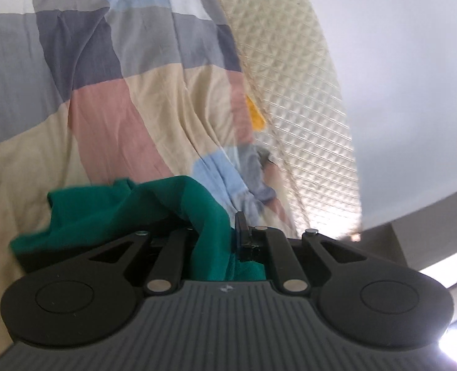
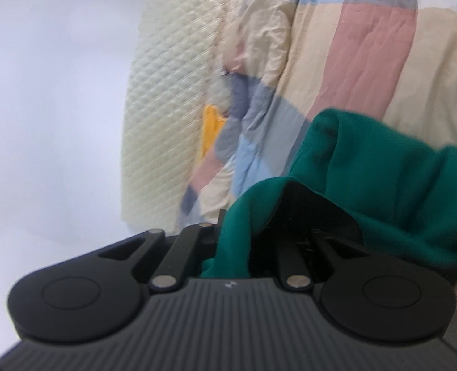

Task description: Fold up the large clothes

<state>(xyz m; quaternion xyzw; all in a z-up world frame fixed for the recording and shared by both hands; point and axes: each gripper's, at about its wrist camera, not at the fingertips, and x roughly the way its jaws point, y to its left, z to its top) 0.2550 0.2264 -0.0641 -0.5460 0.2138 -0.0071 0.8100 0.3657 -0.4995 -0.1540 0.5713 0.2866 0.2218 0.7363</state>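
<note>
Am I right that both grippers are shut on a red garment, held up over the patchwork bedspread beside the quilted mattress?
Not quite: the garment is green, not red, as both wrist views show. The rest holds: the left gripper and right gripper are each shut on it, over the patchwork bedspread beside the quilted mattress.

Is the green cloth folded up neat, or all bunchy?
Bunchy. The green cloth hangs in loose, rumpled folds from the left gripper and the right gripper, both pinched shut on it above the patchwork bedspread.
</note>
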